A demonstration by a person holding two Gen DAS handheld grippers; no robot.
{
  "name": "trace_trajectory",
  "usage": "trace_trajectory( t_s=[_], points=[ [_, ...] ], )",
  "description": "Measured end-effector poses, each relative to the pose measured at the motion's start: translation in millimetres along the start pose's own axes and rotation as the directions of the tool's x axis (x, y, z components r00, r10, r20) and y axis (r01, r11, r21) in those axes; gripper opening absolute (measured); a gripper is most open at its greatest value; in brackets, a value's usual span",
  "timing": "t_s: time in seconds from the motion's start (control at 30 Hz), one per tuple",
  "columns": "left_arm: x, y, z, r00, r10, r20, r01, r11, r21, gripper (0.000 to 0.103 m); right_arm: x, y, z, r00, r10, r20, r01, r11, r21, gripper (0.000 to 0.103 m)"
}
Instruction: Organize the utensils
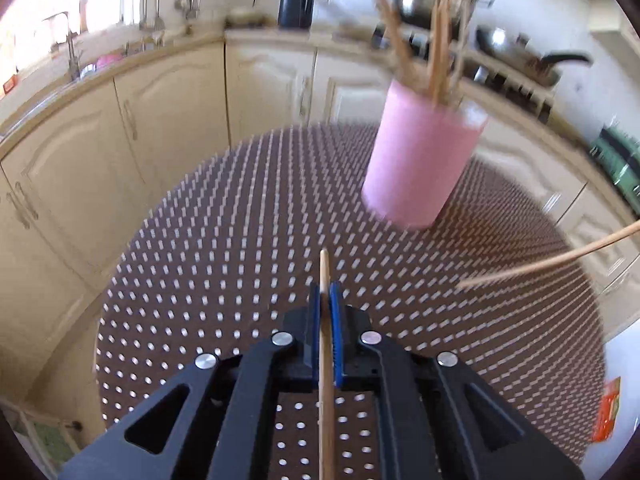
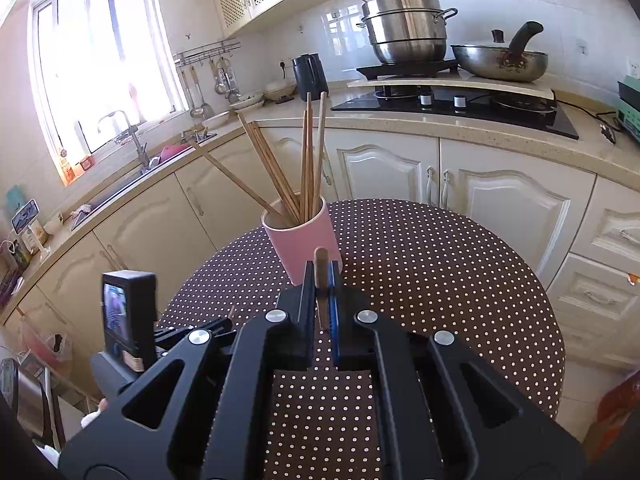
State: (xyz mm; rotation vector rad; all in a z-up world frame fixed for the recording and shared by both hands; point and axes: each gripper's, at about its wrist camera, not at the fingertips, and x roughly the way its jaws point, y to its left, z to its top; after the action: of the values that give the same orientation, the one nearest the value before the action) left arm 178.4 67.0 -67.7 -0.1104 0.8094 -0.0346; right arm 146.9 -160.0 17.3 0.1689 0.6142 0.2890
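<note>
A pink cup (image 1: 424, 160) stands on the round brown dotted table (image 1: 200, 280), with several wooden chopsticks (image 1: 440, 52) upright in it; this view is blurred. My left gripper (image 1: 326, 288) is shut on one chopstick (image 1: 325, 360), which runs lengthwise between the pads and pokes out ahead. Another chopstick (image 1: 552, 261) hangs in the air at the right. In the right wrist view the cup (image 2: 304, 240) sits just beyond my right gripper (image 2: 320, 272), which is shut on a chopstick (image 2: 320, 264) whose end sticks up. The left tool's body (image 2: 128, 312) shows at the left.
Cream cabinets (image 2: 500, 200) and a counter curve around the table (image 2: 440, 280). A steel pot (image 2: 406, 24) and a wok (image 2: 500, 60) sit on the stove, and a dark kettle (image 2: 310, 72) beside it. The sink (image 2: 132, 168) is at the left. An orange packet (image 1: 606, 408) lies by the table's right edge.
</note>
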Motion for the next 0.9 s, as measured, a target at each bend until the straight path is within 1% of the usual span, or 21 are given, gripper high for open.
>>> trace_trajectory(
  t_s=[0.07,0.17,0.27,0.37,0.4,0.47,0.63,0.67,0.7,0.77,0.8,0.87,0.9],
  points=[
    [-19,-5,4,0.998,-0.002,0.063,0.002,1.000,0.012,0.006,-1,2,3,1.000,-0.001,0.009,0.001,1.000,-0.002,0.006],
    [-47,-6,16,0.988,-0.031,0.151,0.031,1.000,0.005,0.006,-5,3,8,1.000,-0.012,0.027,0.012,1.000,0.001,0.006],
    [-73,-10,28,0.970,-0.046,0.238,0.046,0.999,0.007,0.006,-9,5,14,0.999,-0.019,0.046,0.019,1.000,0.000,0.006],
    [-74,-17,47,0.955,-0.058,0.291,0.056,0.998,0.015,0.006,-14,9,21,0.998,-0.020,0.065,0.021,1.000,-0.007,0.006],
    [-81,-20,54,0.947,-0.053,0.318,0.050,0.999,0.016,0.006,-16,10,24,0.997,-0.019,0.073,0.020,1.000,-0.009,0.006],
    [-88,-20,62,0.936,-0.047,0.348,0.045,0.999,0.014,0.006,-19,10,29,0.996,-0.019,0.086,0.020,1.000,-0.012,0.006],
    [-109,-26,95,0.883,-0.044,0.467,0.047,0.999,0.006,0.006,-27,15,56,0.991,-0.019,0.132,0.023,0.999,-0.031,0.006],
    [-117,-28,105,0.868,-0.050,0.494,0.056,0.998,0.004,0.006,-28,15,63,0.989,-0.020,0.143,0.025,0.999,-0.034,0.006],
    [-121,-28,111,0.857,-0.052,0.513,0.060,0.998,0.002,0.006,-29,16,68,0.988,-0.021,0.153,0.027,0.999,-0.037,0.006],
    [-134,-34,128,0.822,-0.050,0.567,0.060,0.998,0.001,0.006,-31,20,83,0.984,-0.023,0.177,0.033,0.998,-0.052,0.006],
    [-139,-36,133,0.810,-0.054,0.583,0.064,0.998,0.003,0.006,-31,22,90,0.982,-0.024,0.186,0.036,0.998,-0.060,0.006],
    [-150,-43,149,0.776,-0.074,0.627,0.087,0.996,0.009,0.006,-27,27,105,0.980,-0.017,0.198,0.032,0.997,-0.075,0.006],
    [-153,-44,153,0.762,-0.078,0.643,0.094,0.996,0.009,0.006,-24,28,112,0.980,-0.015,0.198,0.032,0.996,-0.078,0.006]
  ],
)
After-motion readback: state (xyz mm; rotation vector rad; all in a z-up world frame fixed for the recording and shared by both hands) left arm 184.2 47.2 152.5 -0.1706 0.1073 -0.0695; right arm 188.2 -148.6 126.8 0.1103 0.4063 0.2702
